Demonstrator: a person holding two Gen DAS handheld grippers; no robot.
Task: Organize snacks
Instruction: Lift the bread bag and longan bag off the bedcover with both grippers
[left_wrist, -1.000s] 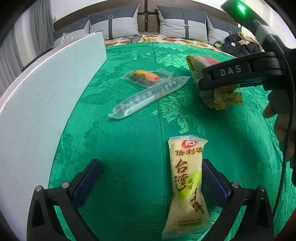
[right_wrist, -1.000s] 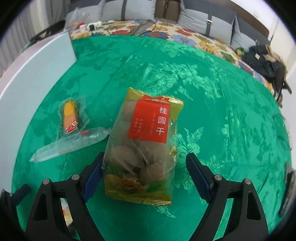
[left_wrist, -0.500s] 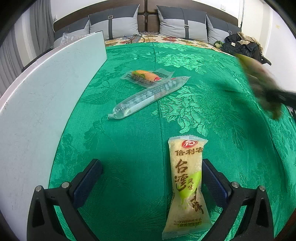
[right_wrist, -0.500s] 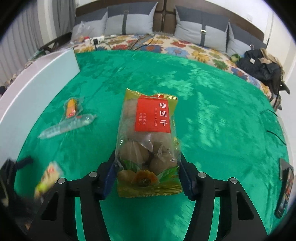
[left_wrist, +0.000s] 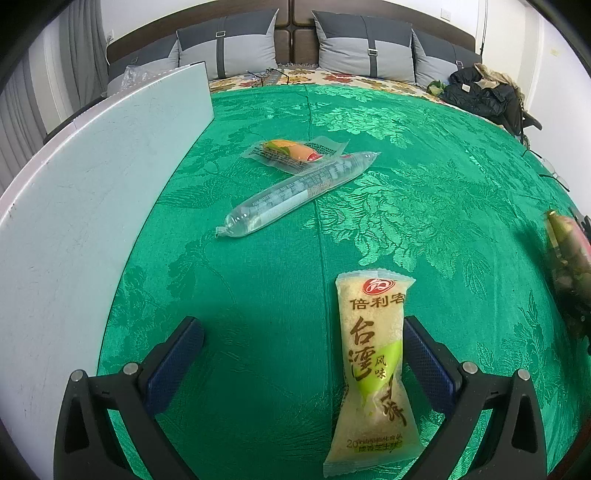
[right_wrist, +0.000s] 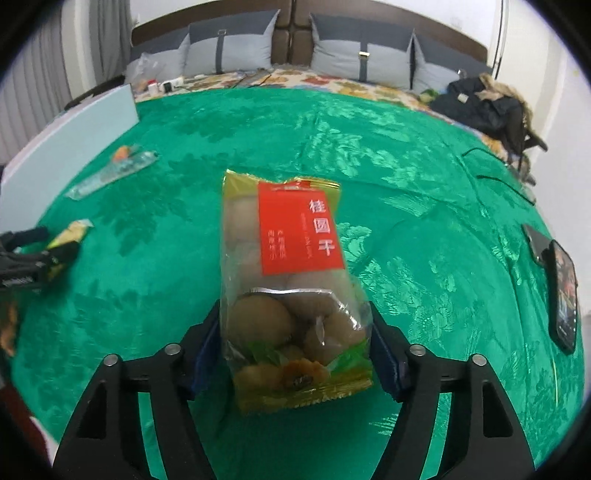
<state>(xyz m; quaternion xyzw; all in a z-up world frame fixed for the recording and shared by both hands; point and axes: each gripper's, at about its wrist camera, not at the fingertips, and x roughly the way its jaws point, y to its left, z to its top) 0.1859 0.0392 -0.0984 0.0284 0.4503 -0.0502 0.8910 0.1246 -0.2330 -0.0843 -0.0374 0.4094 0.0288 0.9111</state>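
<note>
Four snack packets are in sight: one yellow-green rice cracker packet (left_wrist: 371, 373) near the front edge of the green tablecloth (left_wrist: 424, 177), one long clear tube packet (left_wrist: 295, 194) and one small orange snack packet (left_wrist: 291, 151) touching it toward the left edge, and one bag of dried longans (right_wrist: 291, 291) with a red label. There is one white board (left_wrist: 85, 206) along the left edge and one phone (right_wrist: 563, 291) near the right edge. Behind the far edge stand four grey pillows (left_wrist: 364, 46) and one dark jacket (left_wrist: 480, 94), and two grippers show.
</note>
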